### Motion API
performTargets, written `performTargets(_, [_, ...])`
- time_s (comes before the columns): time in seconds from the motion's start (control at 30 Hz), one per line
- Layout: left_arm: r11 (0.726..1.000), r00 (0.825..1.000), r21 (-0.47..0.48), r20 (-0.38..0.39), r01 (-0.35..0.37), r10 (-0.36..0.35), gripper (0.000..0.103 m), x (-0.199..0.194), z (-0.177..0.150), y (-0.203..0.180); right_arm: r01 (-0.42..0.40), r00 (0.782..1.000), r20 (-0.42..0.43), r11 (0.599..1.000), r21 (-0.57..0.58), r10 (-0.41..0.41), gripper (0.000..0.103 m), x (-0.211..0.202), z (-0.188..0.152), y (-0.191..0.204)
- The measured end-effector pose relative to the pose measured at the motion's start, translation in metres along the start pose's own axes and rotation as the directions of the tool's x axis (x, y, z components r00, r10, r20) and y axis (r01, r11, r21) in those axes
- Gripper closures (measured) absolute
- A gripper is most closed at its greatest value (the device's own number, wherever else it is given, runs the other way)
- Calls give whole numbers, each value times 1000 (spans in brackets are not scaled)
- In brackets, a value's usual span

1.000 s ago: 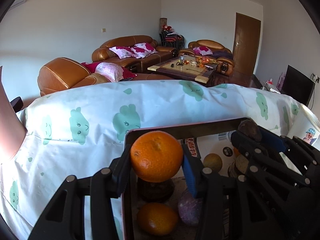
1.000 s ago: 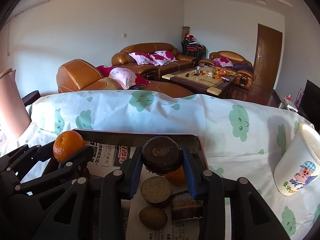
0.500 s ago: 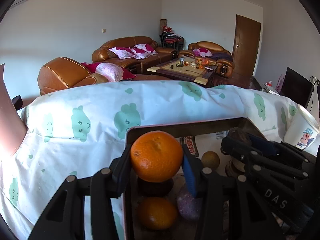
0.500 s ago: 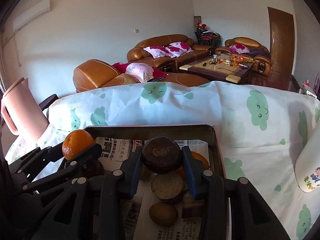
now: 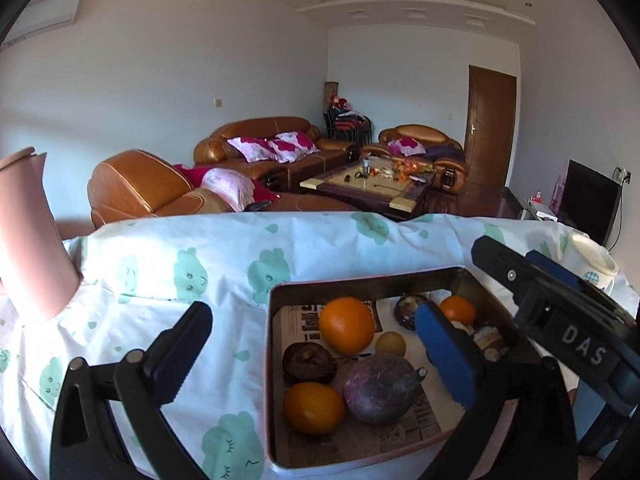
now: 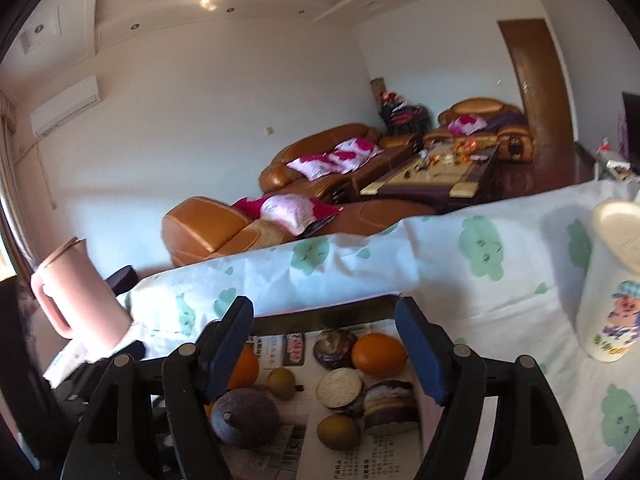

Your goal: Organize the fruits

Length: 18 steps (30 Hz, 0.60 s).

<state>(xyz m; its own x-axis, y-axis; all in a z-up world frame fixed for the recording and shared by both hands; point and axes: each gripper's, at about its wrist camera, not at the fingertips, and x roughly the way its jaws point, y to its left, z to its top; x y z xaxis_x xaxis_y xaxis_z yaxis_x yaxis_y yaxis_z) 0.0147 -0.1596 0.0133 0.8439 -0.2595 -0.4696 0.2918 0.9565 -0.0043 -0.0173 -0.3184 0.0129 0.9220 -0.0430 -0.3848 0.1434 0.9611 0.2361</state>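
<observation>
Both tongs (image 5: 316, 352) released fruit into tray (image 5: 360, 280).

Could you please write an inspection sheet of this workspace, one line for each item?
Surface: tablecloth, white with green clouds.
Job's things: tray lined with newspaper holds three oranges, a purple fruit, dark round fruits and small brown ones.
Clutter: pink jug left of the tray; cartoon cup right of it.
Grippers: left gripper open, empty; right gripper open, empty.
Cables: nothing seen.
Surroundings: brown sofas, coffee table, door.
</observation>
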Motion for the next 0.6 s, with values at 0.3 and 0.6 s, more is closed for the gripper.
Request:
performTargets(0.3, [995,994,57,80,-84,79,0,-28,-17,2,90,993,78,996,-5,-89,25,-31,-14,3])
performTargets(0.6, [995,992,37,97,-88,85,0,-45,-26,7,121,983,142,992,-26,-116,25,-66,-27,7])
